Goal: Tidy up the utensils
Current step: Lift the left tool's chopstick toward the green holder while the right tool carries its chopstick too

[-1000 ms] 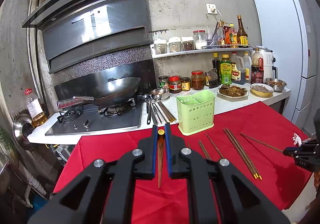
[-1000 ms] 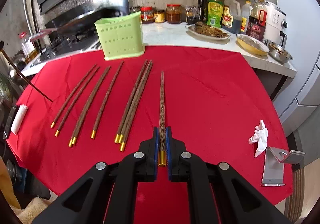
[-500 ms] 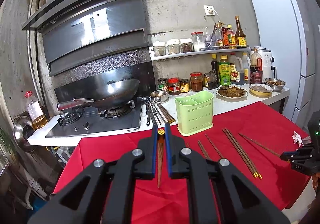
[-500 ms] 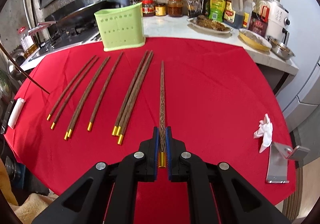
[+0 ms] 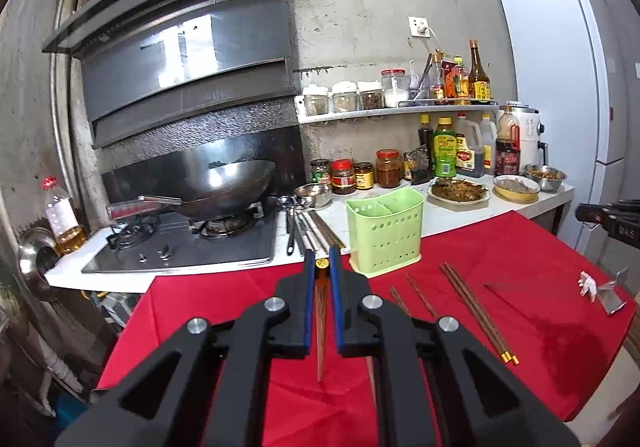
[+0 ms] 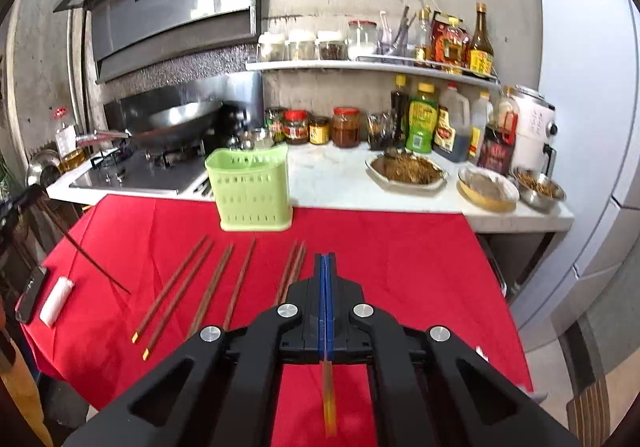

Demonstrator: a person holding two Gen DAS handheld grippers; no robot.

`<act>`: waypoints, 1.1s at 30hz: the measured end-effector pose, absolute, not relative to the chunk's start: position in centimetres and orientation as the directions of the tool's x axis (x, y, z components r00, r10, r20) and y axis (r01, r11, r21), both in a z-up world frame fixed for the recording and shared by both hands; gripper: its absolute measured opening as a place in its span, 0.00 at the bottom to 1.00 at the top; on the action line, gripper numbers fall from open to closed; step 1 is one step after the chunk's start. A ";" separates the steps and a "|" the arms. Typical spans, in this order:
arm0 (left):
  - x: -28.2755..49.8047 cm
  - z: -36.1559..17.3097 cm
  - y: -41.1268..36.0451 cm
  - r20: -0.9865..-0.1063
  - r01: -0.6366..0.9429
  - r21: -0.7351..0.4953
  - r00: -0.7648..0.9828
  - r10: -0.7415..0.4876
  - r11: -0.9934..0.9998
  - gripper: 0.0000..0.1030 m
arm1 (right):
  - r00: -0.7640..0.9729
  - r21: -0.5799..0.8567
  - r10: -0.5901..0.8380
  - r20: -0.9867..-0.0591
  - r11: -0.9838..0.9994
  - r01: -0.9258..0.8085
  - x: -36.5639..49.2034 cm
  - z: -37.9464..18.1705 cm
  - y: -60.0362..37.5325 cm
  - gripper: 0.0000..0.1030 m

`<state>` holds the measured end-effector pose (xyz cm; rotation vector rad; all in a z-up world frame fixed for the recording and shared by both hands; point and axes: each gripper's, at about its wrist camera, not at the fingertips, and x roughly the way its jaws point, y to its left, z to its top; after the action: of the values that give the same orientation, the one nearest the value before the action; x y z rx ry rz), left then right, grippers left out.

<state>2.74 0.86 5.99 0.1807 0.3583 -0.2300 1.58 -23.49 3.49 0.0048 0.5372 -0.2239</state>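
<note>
Chopstick in your left gripper [image 5: 322, 272]: you hold one dark wooden chopstick [image 5: 320, 327] with the jaws clamped just below its gold cap, cap up and tip hanging toward the cloth, likely so it can drop tip-first into the holder.
Chopstick in your right gripper [image 6: 326, 267]: the jaws are pressed together on a second chopstick [image 6: 329, 399]; only its blurred gold end shows below them, and the rest is hidden.
Loose chopsticks: seven more lie on the red cloth in the right wrist view, roughly parallel, gold ends toward you, in a row starting with a pair [image 6: 172, 293] at the left.
Holder: the green perforated utensil holder [image 6: 250, 191] stands upright at the far edge of the cloth, just beyond the row; its two compartments look empty in the left view.
Desk: the red-covered desk [image 6: 400, 267] abuts a white kitchen counter.
Beyond: a wok [image 5: 228, 185] sits on the stove, with metal spoons and chopsticks [image 5: 308, 227] lying beside it.
Judgement: sorting has barely begun.
</note>
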 end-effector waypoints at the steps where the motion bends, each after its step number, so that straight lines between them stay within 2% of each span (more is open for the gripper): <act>1: 3.2 6.2 0.9 -0.367 0.253 0.133 0.911 -0.190 0.958 0.07 | 0.835 -0.050 -0.201 -0.513 0.978 0.204 2.4 3.7 -23.7 0.00; 4: 4.2 6.6 1.4 -0.377 0.247 0.113 0.907 -0.188 0.963 0.07 | 0.823 -0.055 -0.198 -0.533 0.978 0.200 4.1 3.6 -24.1 0.00; 7: 4.3 6.7 1.4 -0.370 0.229 0.126 0.914 -0.169 0.965 0.07 | 0.740 -0.081 -0.178 -0.649 0.983 0.165 5.6 0.9 -24.1 0.06; 8: 4.0 6.5 1.4 -0.368 0.232 0.128 0.914 -0.171 0.964 0.07 | 0.703 -0.080 -0.167 -0.691 0.985 0.155 5.3 -0.9 -24.1 0.17; 9: 3.8 6.5 1.3 -0.364 0.235 0.127 0.915 -0.175 0.964 0.07 | 0.679 -0.085 -0.167 -0.715 0.985 0.152 4.5 -2.7 -24.0 0.22; 14: 2.8 6.1 1.0 -0.349 0.239 0.126 0.919 -0.182 0.963 0.07 | 0.588 -0.085 -0.180 -0.789 0.979 0.186 -0.8 -10.0 -23.5 0.25; 24: 2.3 5.9 -0.5 -0.358 0.264 0.157 0.913 -0.194 0.952 0.07 | 0.586 -0.041 -0.175 -0.791 0.971 0.235 -6.0 -13.4 -22.8 0.24; 28: 2.2 5.8 -0.7 -0.360 0.263 0.161 0.913 -0.191 0.951 0.07 | 0.602 -0.054 -0.185 -0.776 0.972 0.229 -6.4 -13.8 -22.5 0.18; 30: 2.1 5.8 -0.7 -0.358 0.257 0.157 0.915 -0.188 0.953 0.07 | 0.615 -0.051 -0.182 -0.767 0.973 0.225 -6.3 -13.8 -22.4 0.07; 33: 2.1 5.8 -0.4 -0.354 0.249 0.151 0.917 -0.183 0.957 0.07 | 0.624 -0.038 -0.178 -0.761 0.972 0.231 -6.3 -13.6 -22.4 0.07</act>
<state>2.09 -0.35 5.76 0.1953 0.3445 -0.2233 -6.34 -22.45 -13.62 0.0656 0.8663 -0.2355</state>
